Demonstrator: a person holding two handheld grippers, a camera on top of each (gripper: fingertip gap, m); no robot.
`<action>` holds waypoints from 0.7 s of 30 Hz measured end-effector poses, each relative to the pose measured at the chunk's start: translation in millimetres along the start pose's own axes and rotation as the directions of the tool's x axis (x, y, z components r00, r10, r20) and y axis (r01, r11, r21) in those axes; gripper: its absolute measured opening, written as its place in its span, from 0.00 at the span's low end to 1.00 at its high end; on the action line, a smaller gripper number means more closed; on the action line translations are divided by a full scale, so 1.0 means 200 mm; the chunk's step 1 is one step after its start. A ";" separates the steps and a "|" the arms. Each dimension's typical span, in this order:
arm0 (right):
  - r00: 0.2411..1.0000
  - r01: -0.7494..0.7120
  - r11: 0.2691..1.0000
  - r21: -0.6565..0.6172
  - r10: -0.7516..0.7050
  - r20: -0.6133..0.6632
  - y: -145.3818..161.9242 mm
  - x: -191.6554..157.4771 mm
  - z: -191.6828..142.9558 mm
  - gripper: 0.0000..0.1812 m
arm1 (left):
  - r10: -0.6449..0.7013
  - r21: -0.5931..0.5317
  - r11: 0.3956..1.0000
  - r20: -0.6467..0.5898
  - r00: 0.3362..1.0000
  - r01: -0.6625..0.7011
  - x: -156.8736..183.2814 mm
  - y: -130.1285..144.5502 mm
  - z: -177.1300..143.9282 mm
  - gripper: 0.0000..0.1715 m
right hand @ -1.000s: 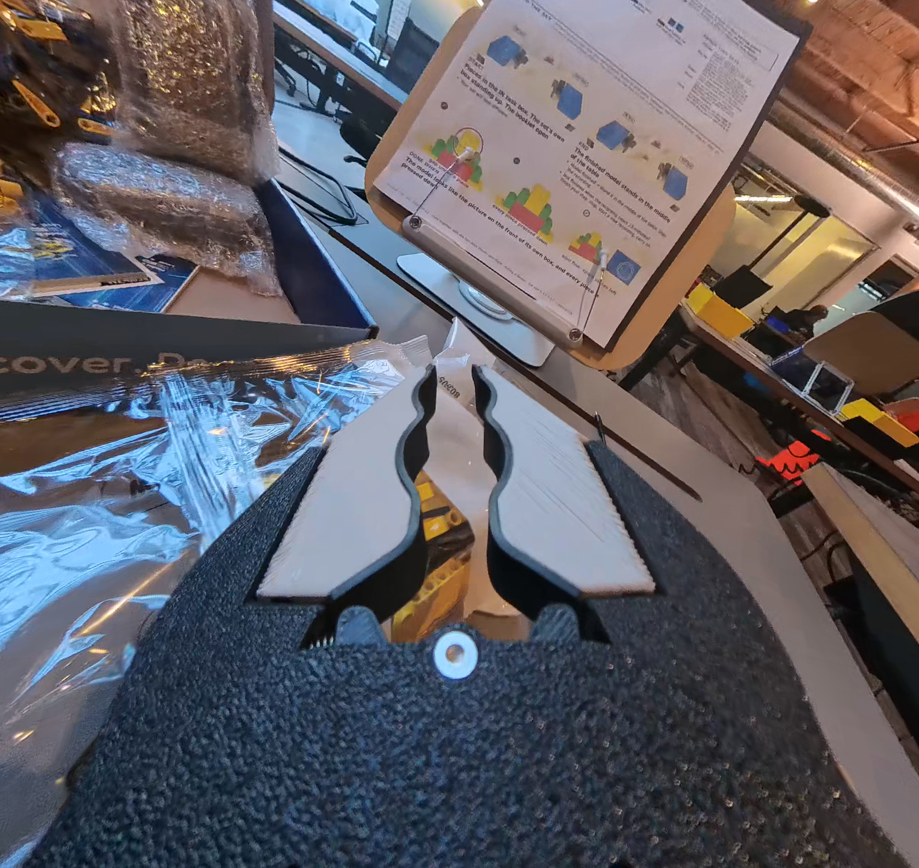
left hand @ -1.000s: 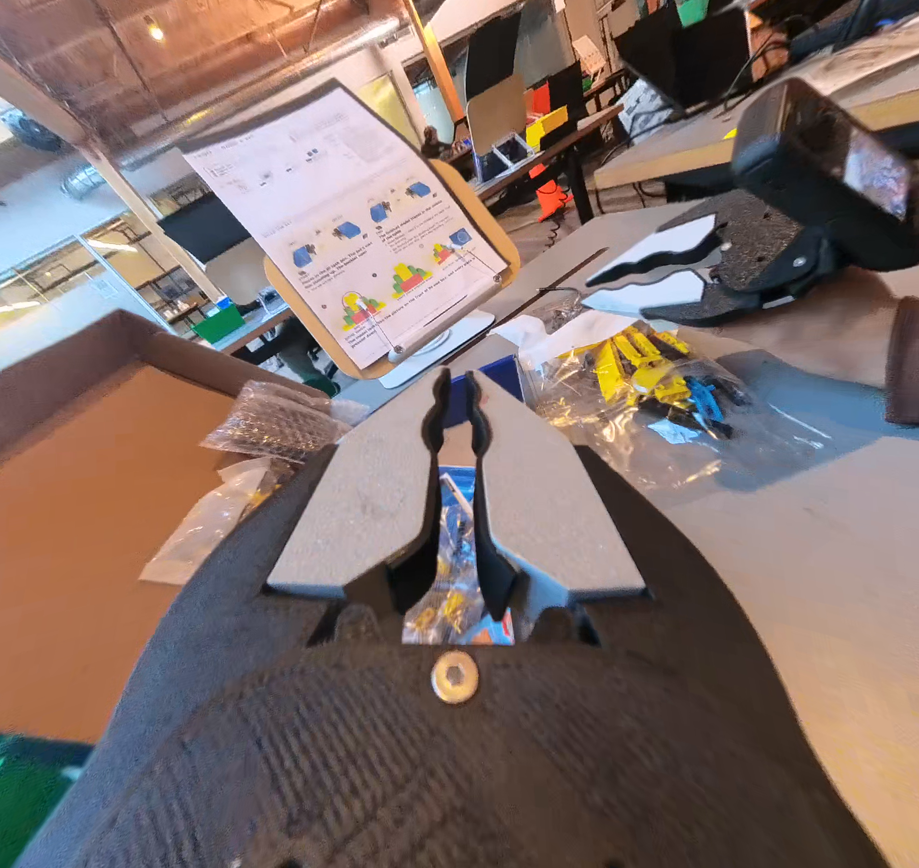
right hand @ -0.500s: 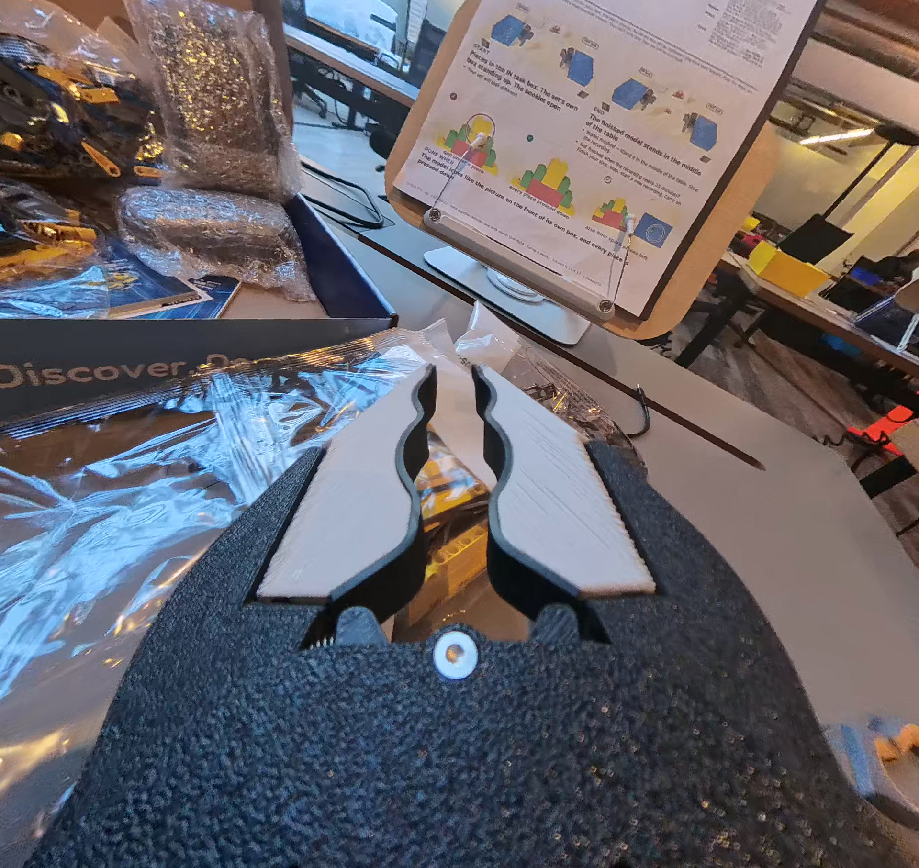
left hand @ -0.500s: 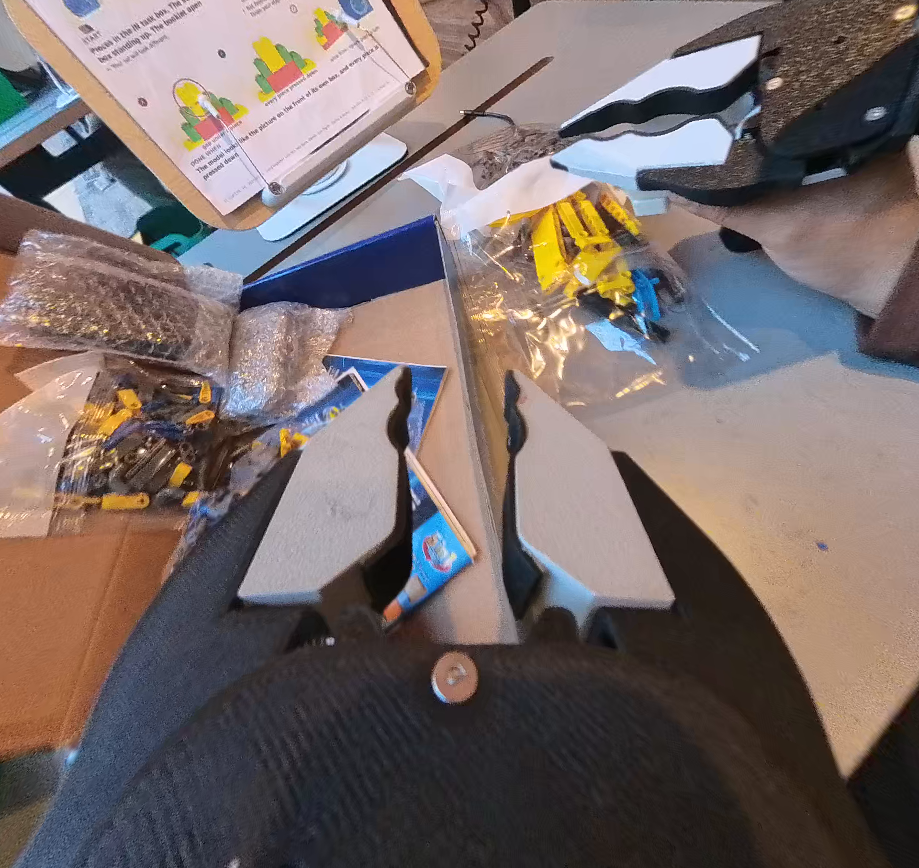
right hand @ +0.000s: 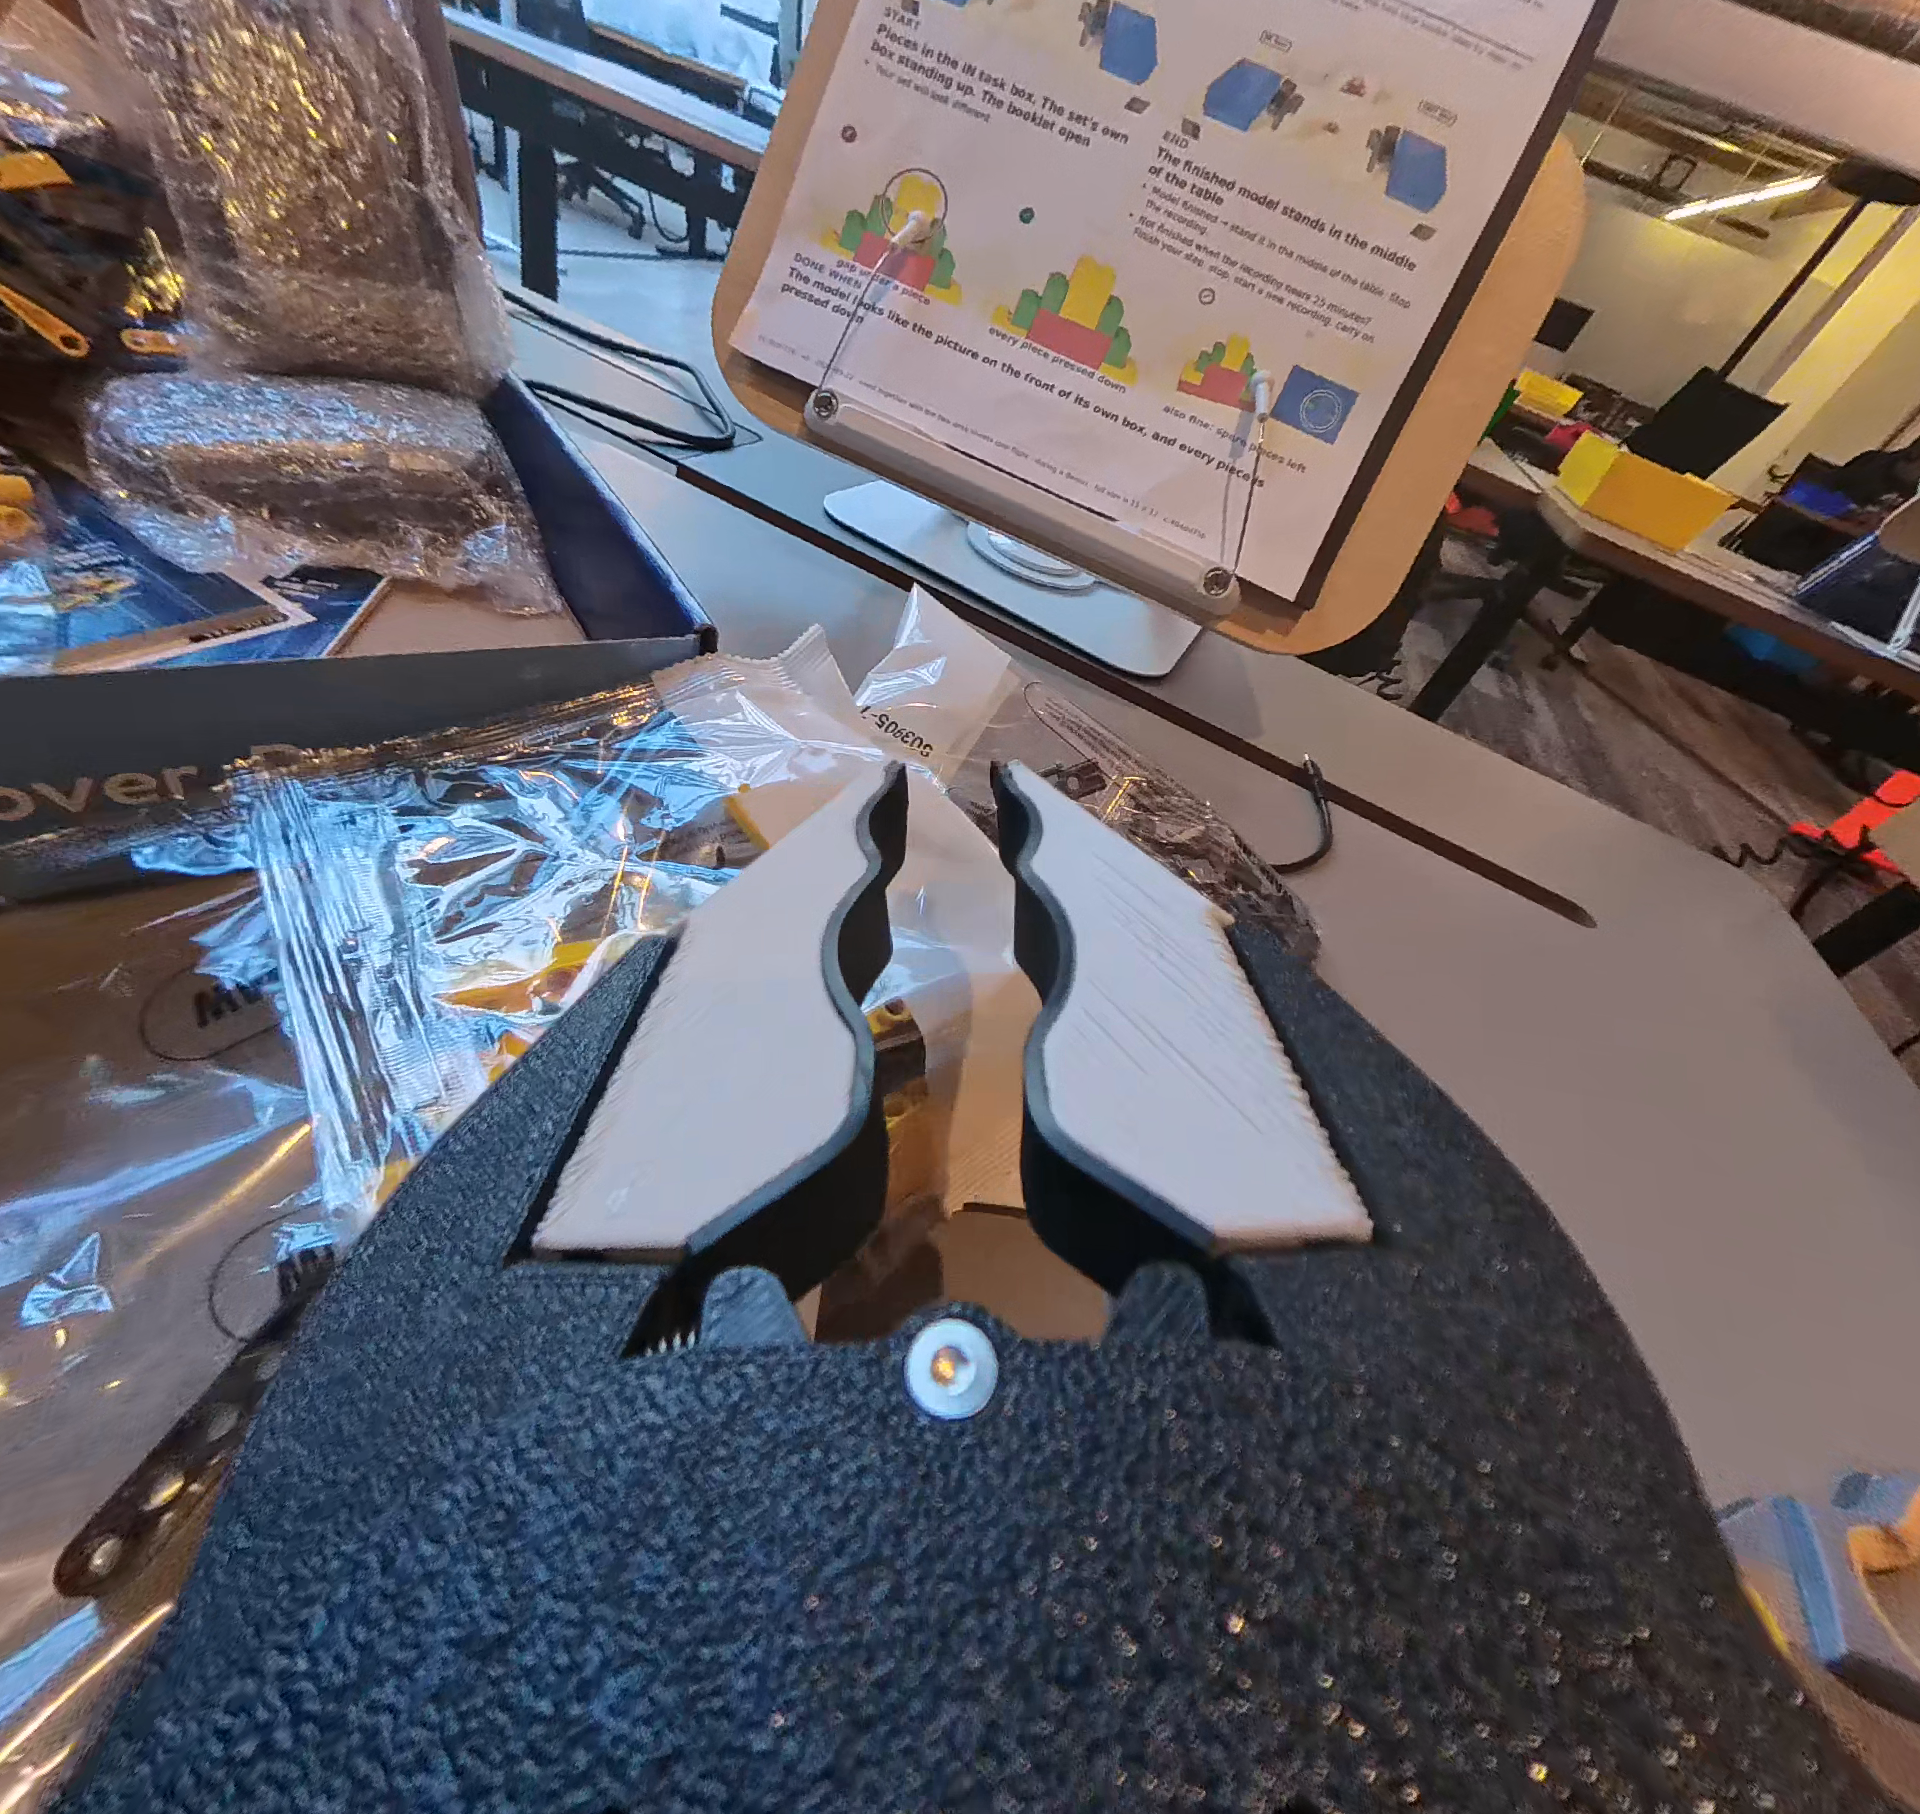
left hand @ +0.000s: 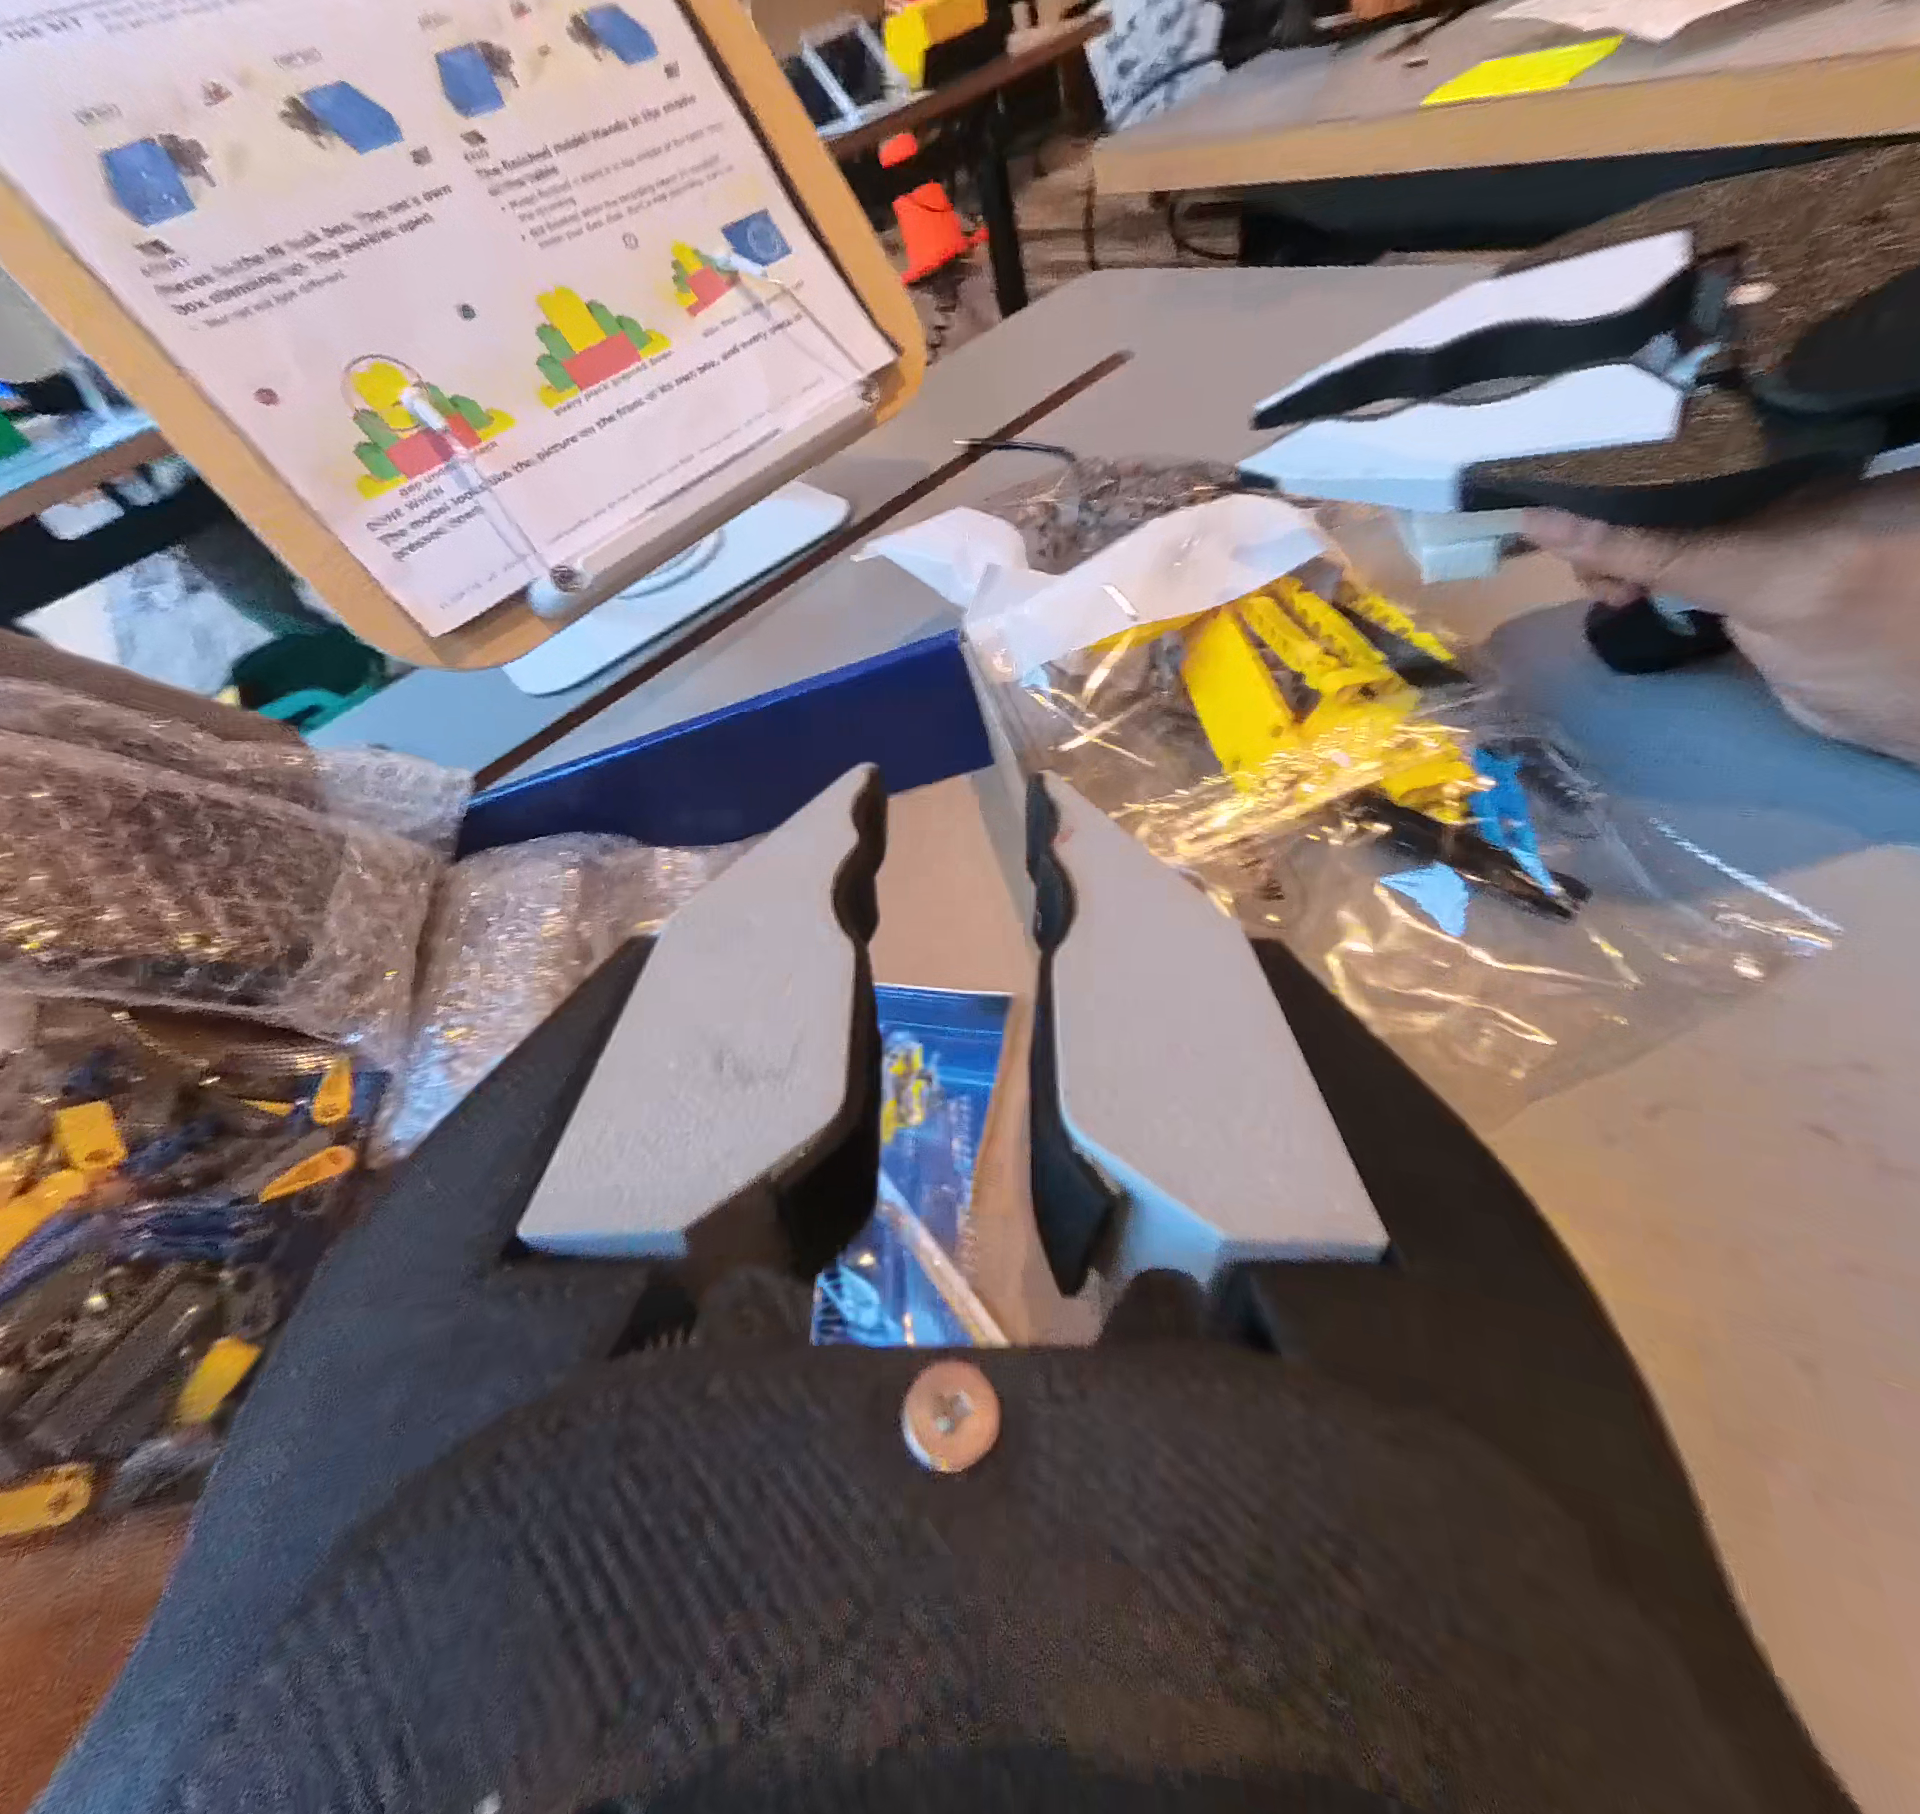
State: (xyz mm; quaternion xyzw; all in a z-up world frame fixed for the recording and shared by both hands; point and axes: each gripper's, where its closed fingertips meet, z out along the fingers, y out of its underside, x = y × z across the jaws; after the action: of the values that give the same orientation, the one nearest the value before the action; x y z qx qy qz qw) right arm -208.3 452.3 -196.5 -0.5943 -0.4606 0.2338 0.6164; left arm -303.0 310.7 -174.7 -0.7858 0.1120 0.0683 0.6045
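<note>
**Two open grippers over a box of bagged building parts**

At the left edge of the left wrist view, clear bags of yellow and dark parts lie inside a shallow cardboard box, with bubble-wrapped bundles stacked behind them toward the box's far wall. A blue booklet lies flat on the box floor, its long axis running roughly along the gripper's line of sight.

The left gripper hangs over the box's right-hand part with its fingers spread and nothing between them; the booklet shows through the gap, directly below and nearer to this gripper than to the other. The blue box wall runs across just beyond the fingertips.

Behind the box, toward the far edge of the grey table, an instruction sheet leans on a rounded wooden stand.

Right of the box wall, a crinkled clear bag of yellow pieces rests on the table, its white torn top pointing toward the stand. The right gripper hovers just above that top, held by a hand. In the right wrist view the right gripper has its fingers parted, with the bag's white strip lying under and beyond the tips; I cannot tell whether they touch it.
</note>
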 end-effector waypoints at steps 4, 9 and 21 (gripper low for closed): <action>0.996 0.084 0.995 -0.057 -0.086 -0.031 0.04 0.00 0.04 0.09 | 0.031 0.089 0.996 -0.035 0.999 -0.028 0.07 -0.10 -0.07 0.13; 0.980 0.179 0.975 -0.133 -0.189 -0.064 0.09 -0.02 0.07 0.08 | 0.011 0.029 1.000 -0.050 0.999 -0.009 0.08 -0.06 -0.06 0.17; 0.982 0.163 0.979 -0.122 -0.173 -0.071 0.07 -0.02 0.09 0.07 | -0.002 0.012 1.000 0.023 1.000 0.002 -0.02 -0.02 -0.05 0.16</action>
State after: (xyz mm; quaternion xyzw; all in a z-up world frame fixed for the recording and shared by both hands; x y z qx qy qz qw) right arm -222.1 460.2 -213.2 -0.5971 -0.4964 0.1293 0.6168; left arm -307.1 302.2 -167.8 -0.7814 0.1047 0.0760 0.6105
